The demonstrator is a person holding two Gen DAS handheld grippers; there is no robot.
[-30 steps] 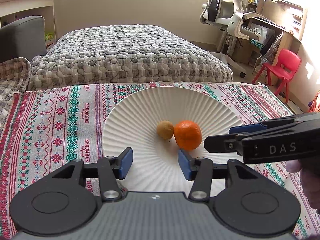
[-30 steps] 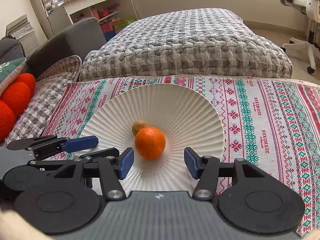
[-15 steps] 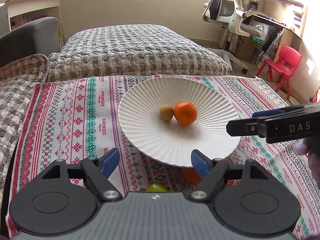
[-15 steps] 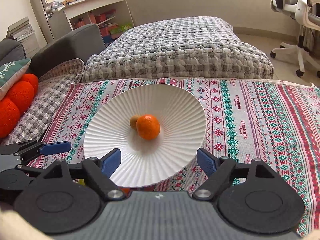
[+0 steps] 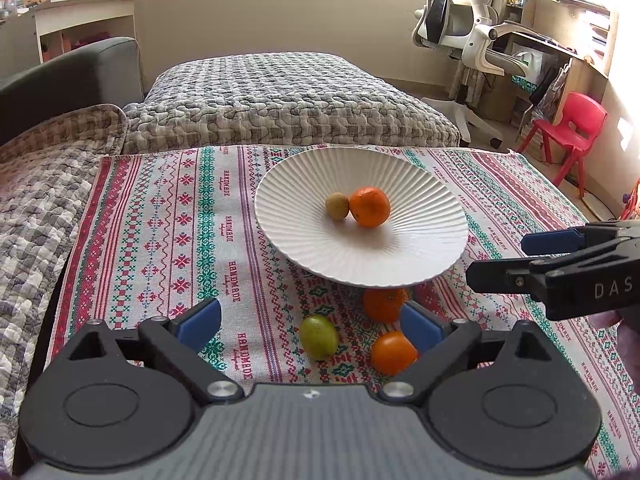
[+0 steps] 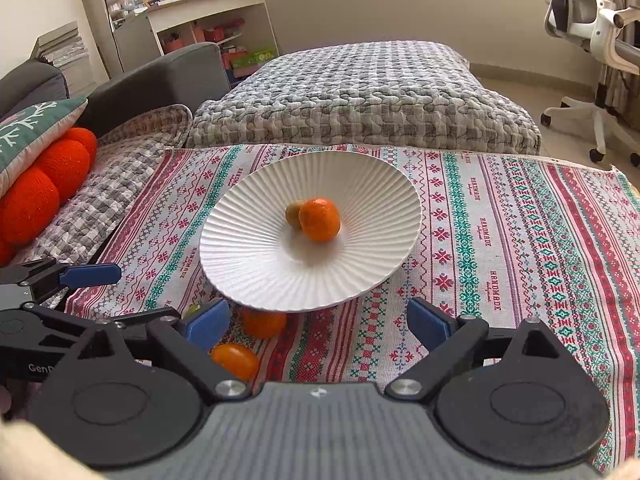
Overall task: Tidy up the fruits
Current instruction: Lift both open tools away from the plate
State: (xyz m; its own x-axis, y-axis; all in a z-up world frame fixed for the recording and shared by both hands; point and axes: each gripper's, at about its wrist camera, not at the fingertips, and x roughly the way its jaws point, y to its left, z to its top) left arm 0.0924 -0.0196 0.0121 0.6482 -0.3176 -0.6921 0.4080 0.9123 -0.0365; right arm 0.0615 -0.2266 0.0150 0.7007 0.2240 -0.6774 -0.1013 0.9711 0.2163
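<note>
A white ribbed plate (image 5: 304, 184) (image 6: 248, 256) stands on the patterned cloth and holds an orange (image 5: 369, 207) (image 6: 319, 219) touching a small tan fruit (image 5: 337, 206) (image 6: 294, 213). On the cloth in front of the plate lie a green fruit (image 5: 319, 336), an orange (image 5: 383, 304) (image 6: 263, 322) partly under the rim, and a smaller orange fruit (image 5: 392, 352) (image 6: 235, 360). My left gripper (image 5: 310, 322) (image 6: 136, 294) hangs above these loose fruits, its jaws opening and holding nothing. My right gripper (image 6: 318, 322) (image 5: 508, 258) hovers near the plate's front right, jaws also opening, nothing between them.
The red, green and white cloth (image 5: 168, 216) covers the table. A quilted grey bed (image 5: 288, 100) lies behind it. On the left stand a grey sofa (image 6: 168, 76) and orange cushions (image 6: 44, 184). An office chair (image 5: 472, 36) and a red child's chair (image 5: 572, 128) are on the right.
Both grippers have drawn back from the plate and their jaws have spread wide. The three loose fruits on the cloth have come into view in front of the plate.
</note>
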